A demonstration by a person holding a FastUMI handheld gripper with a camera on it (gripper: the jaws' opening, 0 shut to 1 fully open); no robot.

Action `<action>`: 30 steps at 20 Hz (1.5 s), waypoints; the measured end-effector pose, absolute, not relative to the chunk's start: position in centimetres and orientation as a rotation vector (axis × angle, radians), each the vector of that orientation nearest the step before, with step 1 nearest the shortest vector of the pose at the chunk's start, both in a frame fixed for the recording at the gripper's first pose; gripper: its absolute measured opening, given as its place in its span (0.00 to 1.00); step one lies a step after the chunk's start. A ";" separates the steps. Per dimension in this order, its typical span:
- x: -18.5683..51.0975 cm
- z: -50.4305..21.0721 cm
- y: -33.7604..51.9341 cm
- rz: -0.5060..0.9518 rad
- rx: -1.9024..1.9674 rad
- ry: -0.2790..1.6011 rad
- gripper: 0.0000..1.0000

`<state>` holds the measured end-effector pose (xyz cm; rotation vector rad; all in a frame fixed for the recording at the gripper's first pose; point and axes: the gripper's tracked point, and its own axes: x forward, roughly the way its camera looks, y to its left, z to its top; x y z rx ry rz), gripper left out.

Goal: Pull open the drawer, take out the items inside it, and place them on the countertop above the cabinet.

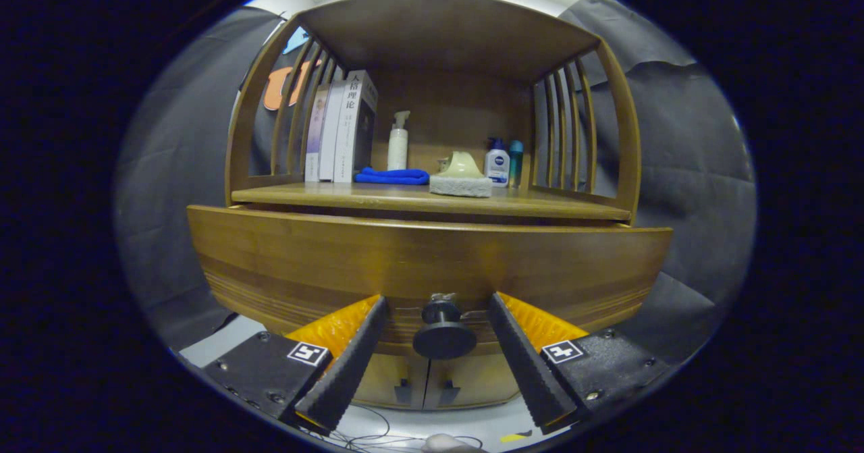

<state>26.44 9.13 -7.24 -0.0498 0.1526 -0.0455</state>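
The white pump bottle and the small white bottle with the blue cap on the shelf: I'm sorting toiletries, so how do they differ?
The white pump bottle is taller and slimmer, topped by a pump nozzle; the small white bottle with the blue cap is squat, with a blue label. The pump bottle stands behind the blue folded cloth, the small one beside a teal tube. Both stand upright. The gripper jaws are open around the drawer knob.

Beyond the gripper's spread fingers, on the shelf, the white book carries bold Chinese characters reading 人格理论 down its spine. The small white bottle further right has a dark blue round badge, its lettering too small to read.
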 end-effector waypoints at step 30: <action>19.2 0.0 5.6 0.002 -0.004 0.093 0.99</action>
